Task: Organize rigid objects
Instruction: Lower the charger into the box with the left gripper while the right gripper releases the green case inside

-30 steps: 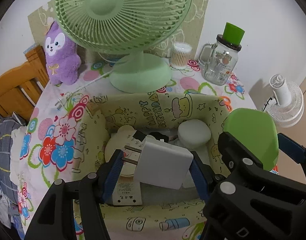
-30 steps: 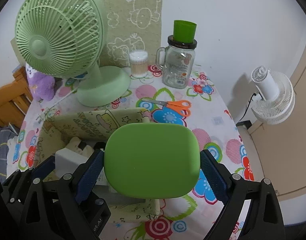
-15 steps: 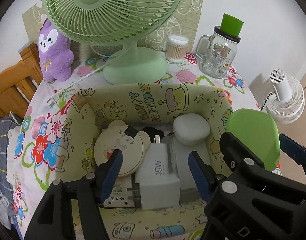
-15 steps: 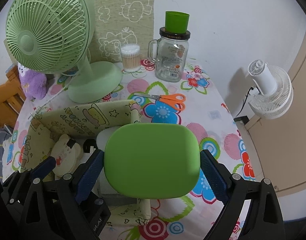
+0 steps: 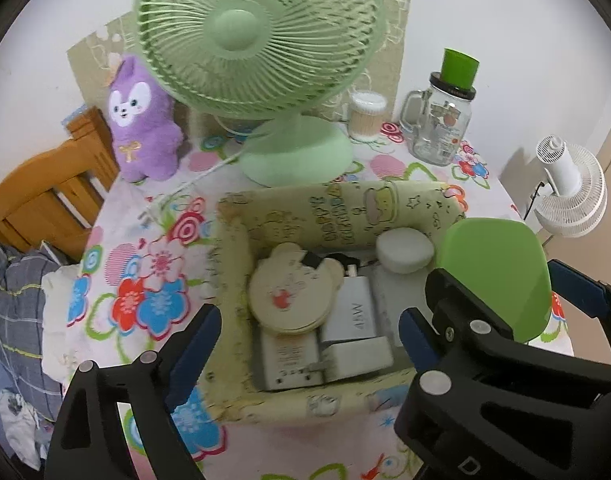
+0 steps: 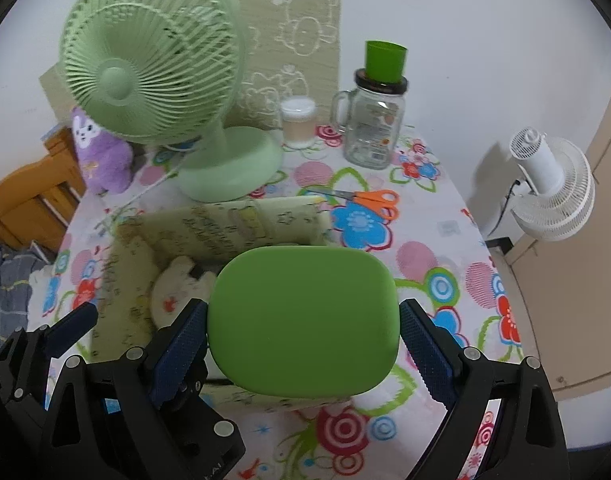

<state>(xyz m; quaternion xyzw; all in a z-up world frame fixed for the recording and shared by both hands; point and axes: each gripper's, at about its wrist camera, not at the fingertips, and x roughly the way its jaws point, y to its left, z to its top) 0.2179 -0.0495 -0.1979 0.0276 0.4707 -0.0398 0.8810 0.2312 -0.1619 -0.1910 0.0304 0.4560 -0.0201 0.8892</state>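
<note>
Down inside the soft cream fabric storage box [image 5: 337, 216] printed with cartoon drawings lies the white block-shaped charger [image 5: 355, 330], flat on the bottom, its prongs toward six o'clock. At its nine o'clock a round cream bear-faced disc [image 5: 291, 294] overlaps it, and a white round puck [image 5: 404, 250] rests near the box's far wall at one o'clock.

Above the box the left gripper [image 5: 309, 344] hangs with its blue-padded jaws spread wide; they have just been opening, and nothing is clamped between them, the charger lying loose below. The right gripper [image 6: 303, 336] is closed on a rounded-rectangular smooth green case [image 6: 303, 320], both blue pads pressed against its sides, held over the box's right edge.

Farther out on the flowered tablecloth [image 6: 437, 240], orange-handled scissors [image 6: 365, 200] lie at twelve o'clock beyond the box. A pale green desk fan [image 5: 261, 36] stands behind, with a purple plush toy [image 5: 143, 120] at ten o'clock.
</note>
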